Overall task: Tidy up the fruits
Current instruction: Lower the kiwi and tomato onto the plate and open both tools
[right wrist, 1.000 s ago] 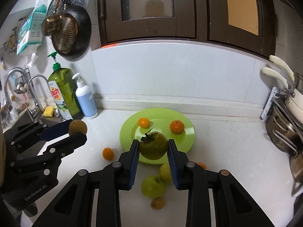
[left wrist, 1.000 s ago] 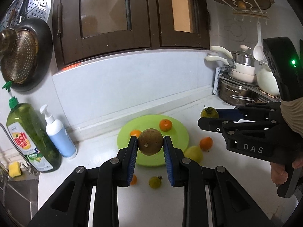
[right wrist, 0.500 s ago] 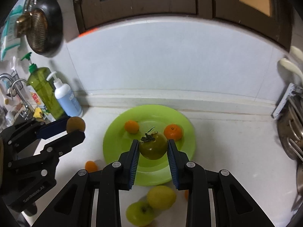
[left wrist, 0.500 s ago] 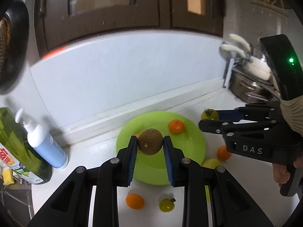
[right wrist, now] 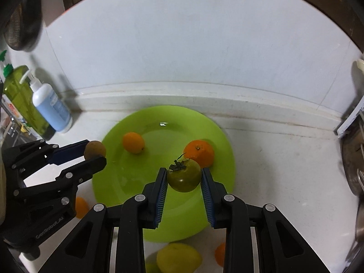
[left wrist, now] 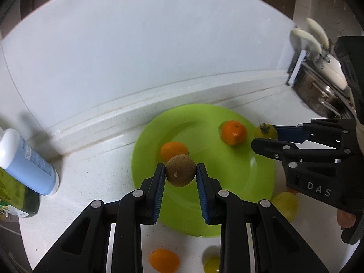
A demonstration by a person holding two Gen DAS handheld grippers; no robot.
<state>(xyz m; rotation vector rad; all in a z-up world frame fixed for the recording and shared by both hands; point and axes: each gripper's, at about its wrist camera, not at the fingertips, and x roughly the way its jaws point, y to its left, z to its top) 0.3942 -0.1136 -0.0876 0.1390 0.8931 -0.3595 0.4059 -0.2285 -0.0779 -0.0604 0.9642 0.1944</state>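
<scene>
My left gripper (left wrist: 180, 174) is shut on a round brown fruit (left wrist: 180, 170) and holds it above the left part of a green plate (left wrist: 204, 209). My right gripper (right wrist: 184, 178) is shut on a green tomato (right wrist: 184, 179) with a dry stem, above the right part of the same plate (right wrist: 136, 182). Two oranges lie on the plate (right wrist: 133, 142) (right wrist: 200, 152). The right gripper also shows in the left wrist view (left wrist: 265, 137), and the left gripper in the right wrist view (right wrist: 95, 153).
Loose fruit lies on the white counter in front of the plate: an orange (left wrist: 164, 260), a yellow-green fruit (left wrist: 211, 264), a yellow lemon (right wrist: 178, 258) and an orange (right wrist: 80, 207). A blue soap bottle (right wrist: 51, 107) stands left; a pot rack (left wrist: 318, 91) stands right.
Both grippers have moved forward and down toward the plate, each still holding its fruit. The plate now looks larger and closer in both views.
</scene>
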